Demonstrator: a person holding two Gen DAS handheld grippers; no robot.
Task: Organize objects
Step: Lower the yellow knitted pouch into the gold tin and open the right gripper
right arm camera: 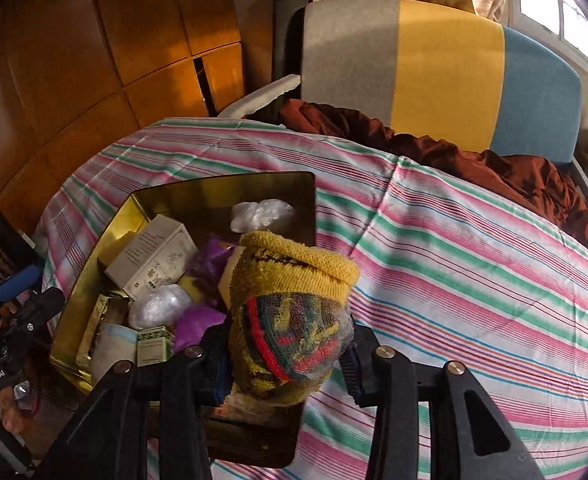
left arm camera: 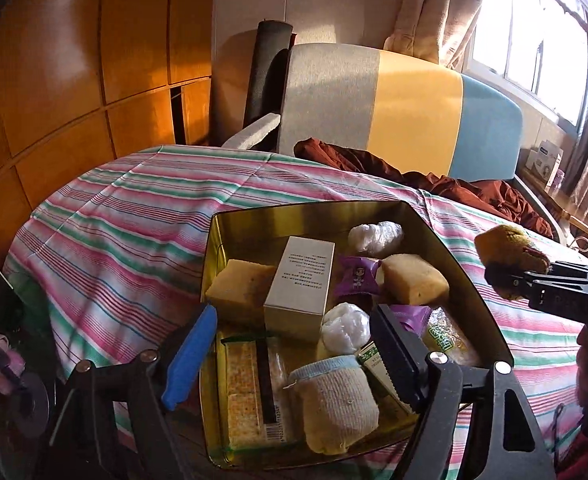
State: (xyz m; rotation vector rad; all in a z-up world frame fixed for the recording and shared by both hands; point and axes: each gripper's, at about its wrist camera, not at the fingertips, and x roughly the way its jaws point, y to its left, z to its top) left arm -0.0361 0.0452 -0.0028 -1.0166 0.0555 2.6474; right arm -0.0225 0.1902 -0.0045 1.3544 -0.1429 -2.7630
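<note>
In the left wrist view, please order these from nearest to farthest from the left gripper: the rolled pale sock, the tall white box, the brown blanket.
From the left gripper:
1. Pale sock: in the tin, between the fingers.
2. White box: mid-tin, just beyond the fingers.
3. Brown blanket: far off, by the striped headboard.

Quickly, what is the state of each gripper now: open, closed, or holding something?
Left gripper: open, holding nothing, above the gold tin.
Right gripper: closed on the rolled yellow sock.
</note>
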